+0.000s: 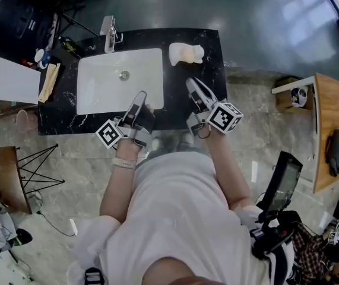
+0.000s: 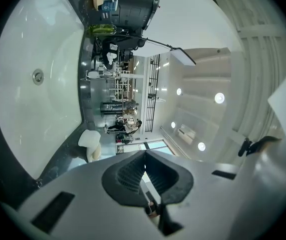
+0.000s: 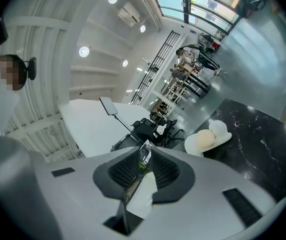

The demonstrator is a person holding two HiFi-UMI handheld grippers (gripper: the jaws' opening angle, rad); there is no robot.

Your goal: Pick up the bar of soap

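Note:
A pale peach bar of soap (image 1: 189, 53) lies in a white dish (image 1: 175, 50) at the back right of the black marble counter (image 1: 208, 94). The right gripper view shows the soap (image 3: 205, 140) in its dish (image 3: 221, 130), ahead and to the right of my right gripper (image 3: 144, 156). That gripper (image 1: 191, 82) is shut with nothing in it and hovers a little in front of the dish. My left gripper (image 1: 141, 95) is shut and empty over the front edge of the white sink (image 1: 98, 76). From the left gripper (image 2: 144, 159) the dish (image 2: 89, 142) shows beyond the sink (image 2: 27, 44).
A chrome faucet (image 1: 109, 32) stands behind the sink, whose drain (image 1: 124, 75) is at its middle. A wooden tray (image 1: 49, 82) and small bottles (image 1: 41, 56) sit on the counter's left end. A wooden desk (image 1: 330, 129) stands at the far right.

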